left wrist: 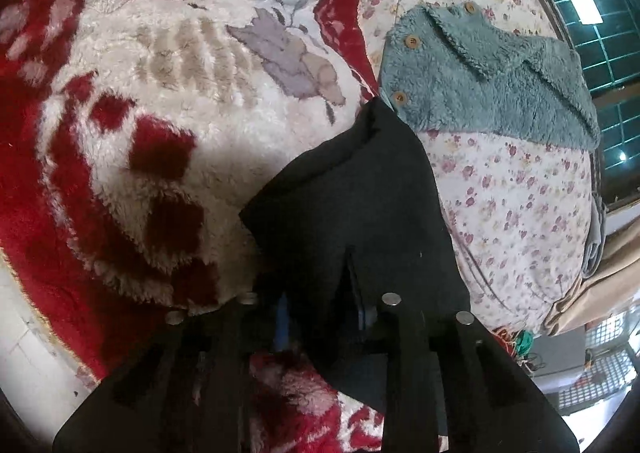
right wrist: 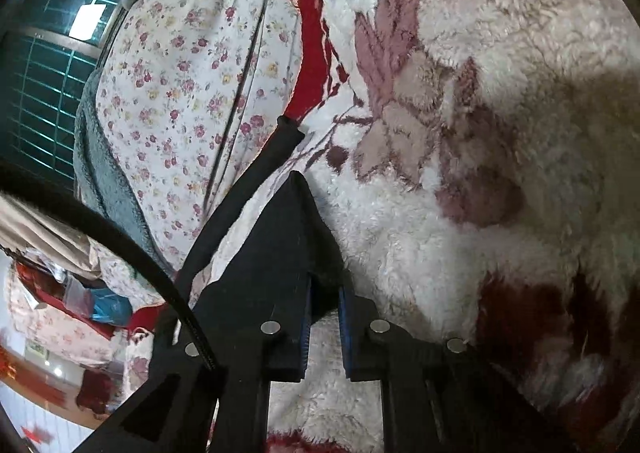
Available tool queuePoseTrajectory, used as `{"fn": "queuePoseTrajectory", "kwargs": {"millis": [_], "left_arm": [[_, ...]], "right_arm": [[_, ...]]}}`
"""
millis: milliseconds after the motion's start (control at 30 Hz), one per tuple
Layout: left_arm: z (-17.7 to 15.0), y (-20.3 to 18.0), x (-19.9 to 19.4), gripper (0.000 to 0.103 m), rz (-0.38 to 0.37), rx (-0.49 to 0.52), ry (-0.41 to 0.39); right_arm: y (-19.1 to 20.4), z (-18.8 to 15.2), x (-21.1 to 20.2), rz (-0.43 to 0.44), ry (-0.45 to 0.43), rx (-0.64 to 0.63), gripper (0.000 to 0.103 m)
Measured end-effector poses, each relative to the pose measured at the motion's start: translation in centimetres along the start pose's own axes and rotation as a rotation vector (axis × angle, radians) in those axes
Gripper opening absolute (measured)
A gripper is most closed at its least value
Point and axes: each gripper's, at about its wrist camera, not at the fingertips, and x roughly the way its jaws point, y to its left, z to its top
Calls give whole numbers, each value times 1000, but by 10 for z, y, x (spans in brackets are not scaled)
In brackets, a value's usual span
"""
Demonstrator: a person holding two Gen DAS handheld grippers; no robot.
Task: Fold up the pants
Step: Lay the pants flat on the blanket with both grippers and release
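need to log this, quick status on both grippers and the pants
Left gripper shut on black pants. Right gripper pinching pants corner too. Teal fleece jacket lies just beyond, clear of the fold.

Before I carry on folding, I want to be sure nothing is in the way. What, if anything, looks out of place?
A teal fleece garment with wooden buttons lies on the floral sheet, right beside the black pants that both grippers pinch. A black drawstring trails loose from the pants across the plush blanket.
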Motion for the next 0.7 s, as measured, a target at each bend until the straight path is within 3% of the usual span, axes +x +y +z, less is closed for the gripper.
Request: {"fn": "queuePoseTrajectory", "kwargs": {"millis": [100, 333, 500, 600, 700], "left_arm": [[5, 1, -14, 31, 20, -3, -6], [26, 23, -74, 38, 134, -47, -161], [23, -9, -105, 38, 101, 46, -235], [13, -48, -106, 49, 48, 151, -218], [1, -83, -94, 51, -1, 237, -183]], "right_arm": [[6, -2, -1, -32, -15, -25, 10], [19, -11, -5, -119, -43, -136, 16], [23, -17, -5, -132, -45, -205, 21], [27, -21, -5, -151, -44, -260, 21], [31, -21, -13, -190, -39, -270, 23]]}}
